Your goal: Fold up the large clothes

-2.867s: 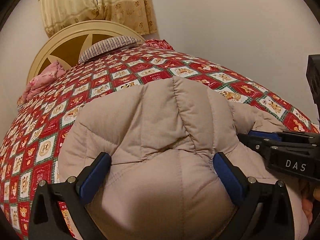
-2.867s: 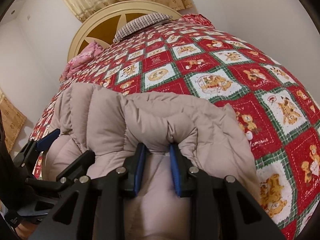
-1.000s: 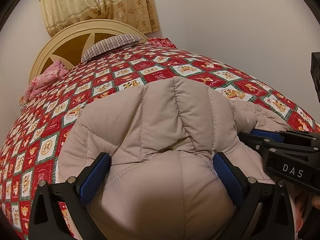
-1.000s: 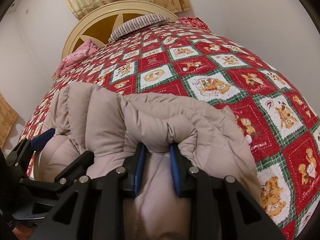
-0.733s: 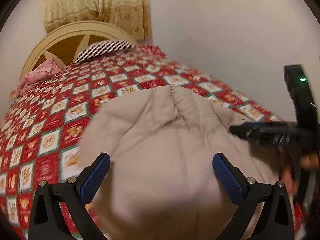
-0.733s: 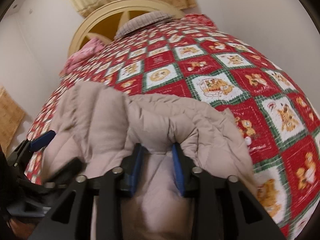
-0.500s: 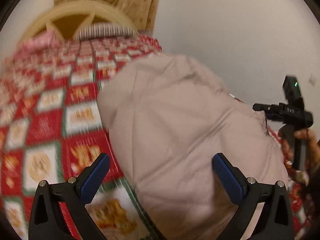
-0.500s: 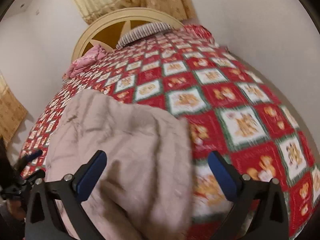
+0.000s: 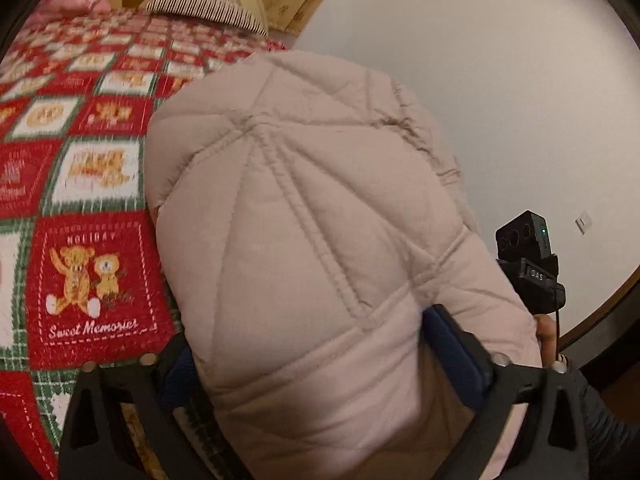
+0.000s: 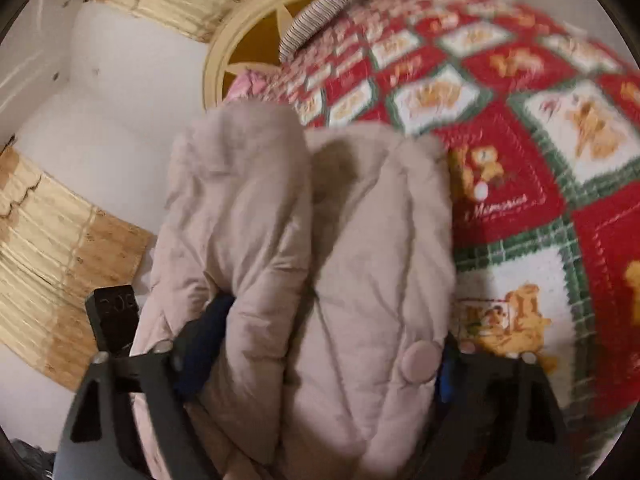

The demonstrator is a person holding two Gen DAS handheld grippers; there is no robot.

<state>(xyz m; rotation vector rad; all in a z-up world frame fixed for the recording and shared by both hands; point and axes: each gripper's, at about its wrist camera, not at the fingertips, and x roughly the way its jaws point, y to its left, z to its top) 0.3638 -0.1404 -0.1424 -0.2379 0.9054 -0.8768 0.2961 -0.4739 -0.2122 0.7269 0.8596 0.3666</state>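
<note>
A folded beige quilted puffer jacket [image 9: 304,216] fills both views; it also shows in the right wrist view [image 10: 304,264]. My left gripper [image 9: 320,364] has its jaws wide apart, with the jacket bundle bulging between the blue pads. My right gripper [image 10: 320,352] also stands wide open around the bundle, one blue pad [image 10: 204,336] against its left side. The jacket looks raised off the red teddy-bear quilt [image 9: 80,184]. The right gripper's body [image 9: 528,264] shows at the right of the left wrist view.
The bed's cream round headboard [image 10: 256,32] and a striped pillow [image 9: 200,8] are at the far end, with pink cloth [image 10: 248,84] beside them. A white wall [image 9: 500,100] runs along the bed. Yellow curtains [image 10: 48,240] hang at the left.
My right gripper has opened from its pinch on the jacket edge. Both grippers have swung apart to the bundle's two sides, and the jacket now stands higher against the quilt.
</note>
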